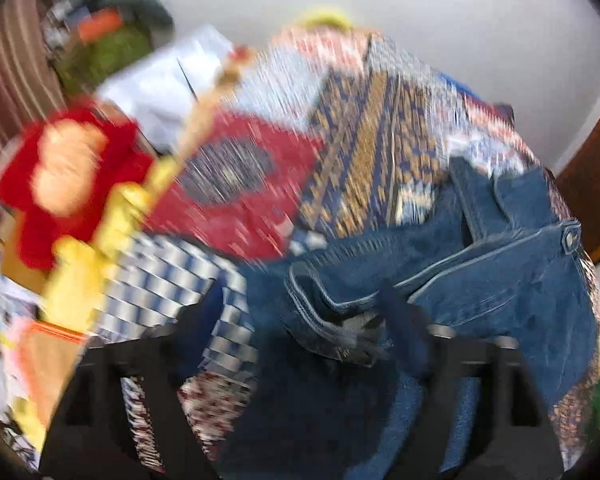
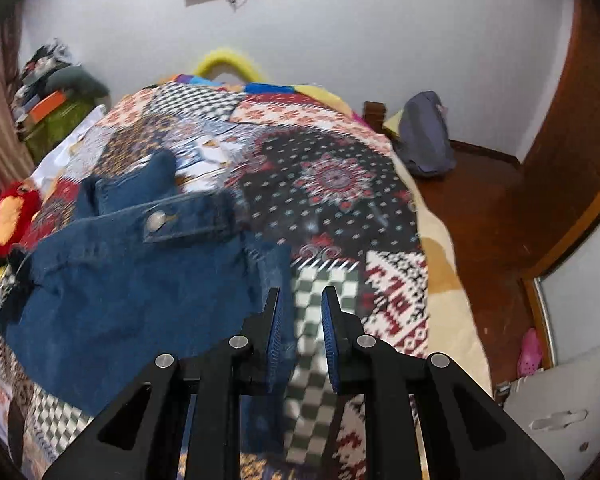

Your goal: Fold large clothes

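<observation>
- We found the denim garment lying on the patchwork bedspread, toward its left side as the right wrist view showed it, with a red and yellow plush toy just beyond it at the bed's edge.
- The garment was bunched rather than flat: a buttoned tab stood on top, one part humped up behind it, and a seam edge rolled over in the left wrist view, which was heavily blurred.
- Our left gripper hung over the denim with its jaws spread wide; nothing was pinched between them, the cloth lying below.
- Our right gripper sat at the garment's right edge, with its jaws drawn close, a narrow gap showing between the blue pads. Denim lay behind the left pad, but we saw none caught in the gap.
- We judged the folding to be partway at most: some cloth looked doubled over, yet no neat, squared stack showed, so smoothing and further folds remained.
</observation>
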{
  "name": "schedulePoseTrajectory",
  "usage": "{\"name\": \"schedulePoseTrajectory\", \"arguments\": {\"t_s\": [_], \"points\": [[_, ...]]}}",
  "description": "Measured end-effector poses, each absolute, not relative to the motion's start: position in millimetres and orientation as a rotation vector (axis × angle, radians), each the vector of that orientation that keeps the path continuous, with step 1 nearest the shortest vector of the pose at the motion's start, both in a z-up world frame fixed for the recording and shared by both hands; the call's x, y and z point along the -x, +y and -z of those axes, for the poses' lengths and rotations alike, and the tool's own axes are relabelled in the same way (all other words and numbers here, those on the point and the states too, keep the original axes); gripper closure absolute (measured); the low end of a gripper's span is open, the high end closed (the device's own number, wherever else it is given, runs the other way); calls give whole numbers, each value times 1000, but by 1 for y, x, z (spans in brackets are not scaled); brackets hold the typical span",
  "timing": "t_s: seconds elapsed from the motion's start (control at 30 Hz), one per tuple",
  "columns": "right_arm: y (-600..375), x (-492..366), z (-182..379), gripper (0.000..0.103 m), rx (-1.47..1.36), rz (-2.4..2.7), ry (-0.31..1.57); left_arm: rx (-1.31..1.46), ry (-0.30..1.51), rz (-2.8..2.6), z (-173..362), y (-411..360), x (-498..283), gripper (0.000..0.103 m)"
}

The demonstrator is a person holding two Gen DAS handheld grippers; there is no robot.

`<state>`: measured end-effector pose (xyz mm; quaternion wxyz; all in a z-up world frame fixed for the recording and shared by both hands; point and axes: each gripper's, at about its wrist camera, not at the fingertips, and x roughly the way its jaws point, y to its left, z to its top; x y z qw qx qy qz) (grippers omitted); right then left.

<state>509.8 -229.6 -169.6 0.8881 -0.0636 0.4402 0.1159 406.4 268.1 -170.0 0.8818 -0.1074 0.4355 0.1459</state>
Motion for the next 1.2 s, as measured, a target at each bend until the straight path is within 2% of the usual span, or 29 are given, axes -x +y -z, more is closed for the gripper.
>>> {"name": "schedulePoseTrajectory", "arguments": {"t_s": [0.1,0.2,0.53,0.73,0.8,0.93,1.07,1.2], "points": [[-218,-494,171,88,120,-303,920,166,859,-322,151,266,-389,9],[-200,-484,171,88,114,-364,925,141,901,-273,155,265,-385,5],[-121,-490,197,88,140,-523,991,-54,1122,-207,244,227,-417,4],[-79,-517,230,88,190,-549,1059,-55,1073,-292,256,240,-452,4],[-70,-529,237,88,207,-537,1053,-65,1059,-360,259,254,-463,0],[-63,-553,244,89,242,-485,989,90,1060,-404,267,290,-468,0],[-73,-566,250,89,120,-463,998,201,1041,-435,270,311,-466,0],[-69,-559,247,89,169,-435,974,129,1047,-445,260,300,-462,0]]}}
